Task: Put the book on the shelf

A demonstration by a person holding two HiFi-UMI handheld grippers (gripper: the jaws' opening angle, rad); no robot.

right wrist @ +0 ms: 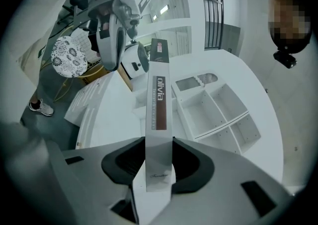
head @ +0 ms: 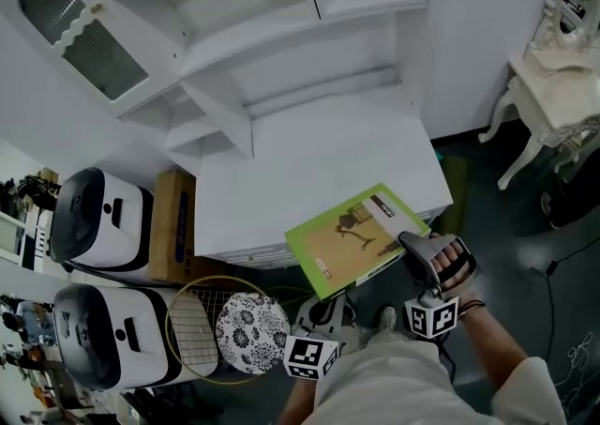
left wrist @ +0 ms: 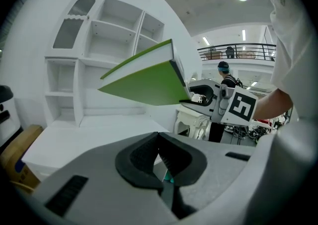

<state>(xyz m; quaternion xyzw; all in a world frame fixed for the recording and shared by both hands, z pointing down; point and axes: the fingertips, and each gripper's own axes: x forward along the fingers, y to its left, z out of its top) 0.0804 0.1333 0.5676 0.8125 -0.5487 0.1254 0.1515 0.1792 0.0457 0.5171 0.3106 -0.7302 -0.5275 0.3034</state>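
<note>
A green-covered book [head: 354, 237] hangs tilted over the front edge of the white desk [head: 309, 160]. My right gripper [head: 417, 250] is shut on its right edge. In the right gripper view the white spine [right wrist: 158, 119] stands upright between the pads [right wrist: 186, 162] and points at the white shelf unit [right wrist: 213, 110]. The open shelf compartments [head: 244, 29] rise at the back of the desk. My left gripper [head: 323, 309] hangs low below the book, shut on nothing. From the left gripper view, the book [left wrist: 149, 77] floats above, held by the right gripper [left wrist: 198, 95].
Two white appliances [head: 98, 217] [head: 112, 334] and a cardboard box [head: 173, 226] stand left of the desk. A racket [head: 202, 329] and a floral disc [head: 251, 327] lie on the floor. An ornate white table [head: 553, 85] is at the right. A person [left wrist: 226, 70] stands far off.
</note>
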